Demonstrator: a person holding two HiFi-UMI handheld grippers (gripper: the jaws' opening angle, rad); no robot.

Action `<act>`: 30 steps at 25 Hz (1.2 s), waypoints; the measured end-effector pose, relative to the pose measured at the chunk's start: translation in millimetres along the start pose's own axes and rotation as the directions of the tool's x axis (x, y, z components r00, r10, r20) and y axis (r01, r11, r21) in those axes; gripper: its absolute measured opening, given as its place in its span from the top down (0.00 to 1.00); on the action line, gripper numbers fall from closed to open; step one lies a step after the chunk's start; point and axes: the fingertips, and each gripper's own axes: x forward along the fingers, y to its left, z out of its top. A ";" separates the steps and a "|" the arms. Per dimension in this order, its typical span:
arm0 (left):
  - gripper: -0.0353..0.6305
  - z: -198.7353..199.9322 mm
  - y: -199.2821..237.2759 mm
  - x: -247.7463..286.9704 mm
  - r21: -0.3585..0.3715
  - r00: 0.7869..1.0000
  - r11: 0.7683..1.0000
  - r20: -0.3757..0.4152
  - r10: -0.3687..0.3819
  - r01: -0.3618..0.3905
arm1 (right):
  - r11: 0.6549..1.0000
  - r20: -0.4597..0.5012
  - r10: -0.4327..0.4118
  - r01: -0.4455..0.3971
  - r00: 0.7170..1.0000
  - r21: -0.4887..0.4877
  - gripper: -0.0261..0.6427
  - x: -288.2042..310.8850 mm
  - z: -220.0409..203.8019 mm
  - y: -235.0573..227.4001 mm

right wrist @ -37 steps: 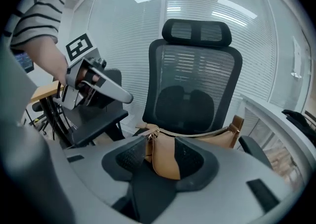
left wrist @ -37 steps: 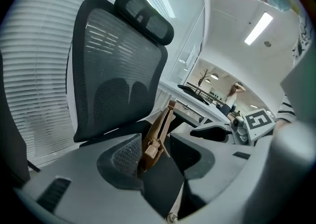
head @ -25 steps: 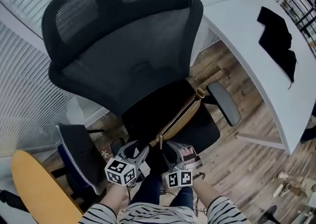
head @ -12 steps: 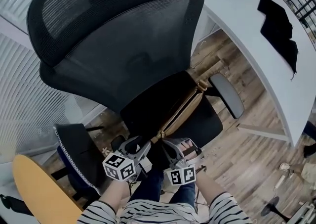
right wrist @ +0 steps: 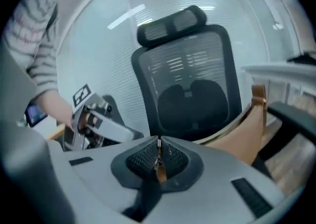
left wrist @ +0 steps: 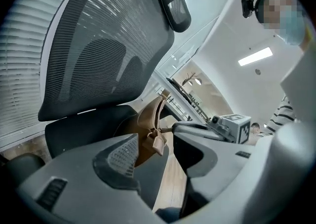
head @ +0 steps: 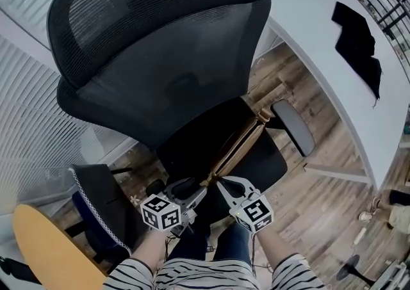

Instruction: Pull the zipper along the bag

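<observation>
**Right jaws closing on the zipper pull, left jaws opening beside it**

Only the right gripper view showed us the grip: the right gripper (right wrist: 158, 161) had its ribbed pads closing together, already pressed on the thin zipper pull (right wrist: 158, 167), a sliver of metal and tan leather. The left gripper view gave the other side: the left gripper (left wrist: 159, 157) had its jaws opening wide, with a tan tab (left wrist: 158, 144) hanging free between them and touching neither pad. From the head view we saw both grippers meet at the near end of the tan bag (head: 242, 143), which lay on the seat of a black mesh office chair (head: 166, 77), its zipper line running away towards the armrest (head: 293, 127). There the pull itself was too small to make out, and the bag's far end was partly cut off by the chair. A white desk (head: 320, 45) with a black cloth (head: 357, 42) stood to the right, and a yellow round table (head: 45, 244) sat at lower left
</observation>
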 end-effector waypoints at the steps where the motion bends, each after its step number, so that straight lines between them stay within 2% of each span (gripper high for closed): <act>1: 0.65 -0.7 0.7 1.9 0.002 1.000 1.000 -0.007 -0.002 0.002 | 0.994 0.016 0.017 -0.018 1.000 0.110 0.91 0.0 0.5 -3.9; 3: 0.65 -3.4 1.6 6.9 -0.001 1.000 1.000 -0.019 -0.001 0.001 | 0.956 0.044 0.038 -0.049 0.998 0.290 0.91 -0.1 -0.3 -12.4; 4: 0.65 -5.1 1.5 9.4 -0.007 1.000 1.000 -0.022 -0.001 0.001 | 0.936 0.050 0.041 -0.056 0.998 0.348 0.91 -0.4 -1.2 -15.9; 7: 0.65 -9.4 1.7 14.5 -0.030 1.000 1.000 -0.029 -0.001 0.000 | 0.914 0.032 0.036 -0.046 0.999 0.402 0.91 0.8 -3.8 -21.5; 12: 0.69 -5.5 4.7 21.3 -0.101 1.000 0.995 -0.002 0.016 -0.016 | 0.928 -0.040 0.042 -0.024 0.998 0.372 0.91 7.8 -7.4 -31.7; 17: 0.87 -8.5 2.3 22.0 -0.149 1.000 0.989 -0.005 -0.005 0.005 | 0.952 -0.125 0.040 0.001 0.991 0.307 0.91 9.3 -10.5 -38.5; 23: 0.88 -13.5 -1.9 20.4 -0.248 0.999 0.969 0.034 0.000 0.009 | 0.969 -0.191 0.026 0.022 0.981 0.247 0.91 12.4 -15.4 -47.4; 30: 0.88 -16.5 0.5 16.7 -0.253 0.998 0.967 0.038 0.051 -0.040 | 0.986 -0.229 0.002 0.036 0.973 0.162 0.91 21.5 -16.9 -56.4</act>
